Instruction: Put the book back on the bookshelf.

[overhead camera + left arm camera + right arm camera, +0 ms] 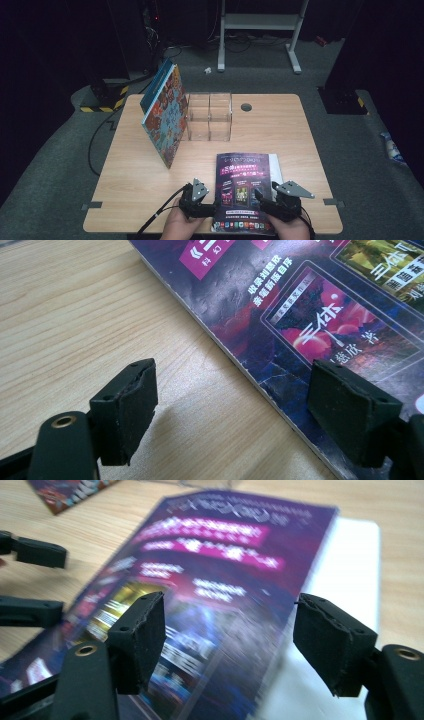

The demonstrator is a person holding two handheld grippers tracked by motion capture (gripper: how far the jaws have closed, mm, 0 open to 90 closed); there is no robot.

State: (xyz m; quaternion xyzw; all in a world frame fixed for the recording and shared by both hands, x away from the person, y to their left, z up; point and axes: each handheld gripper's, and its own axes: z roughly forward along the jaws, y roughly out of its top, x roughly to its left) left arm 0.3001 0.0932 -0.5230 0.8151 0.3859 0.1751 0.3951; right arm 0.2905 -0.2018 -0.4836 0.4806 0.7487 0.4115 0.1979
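Far left on the bench, the colourful picture book stands upright, leaning against the clear acrylic holder, whose compartments look bare from here. So one book looks placed already, and that is my read, not a certainty.

Moving right and near, here is the left gripper, parked at the left edge of the purple magazine. In the left gripper view its fingers stand wide apart, one on the bare wood, the other over the magazine's cover, the edge running between them. Nothing pinched; the pads are not pressing on anything.

Centre stage, the magazine lies flat at the near edge of the bench, cover up, with a white sheet or second booklet peeking out from under its right side.

And on the right, the right gripper sits at the magazine's right edge. The right gripper view is blurred, but the fingers are clearly spread, straddling the boundary between purple cover and the white layer. No grip there either.

So where are we? Both tools are lined up on either side, the lift has not begun, and the magazine has yet to be seized, raised and carried to the holder, I would judge.
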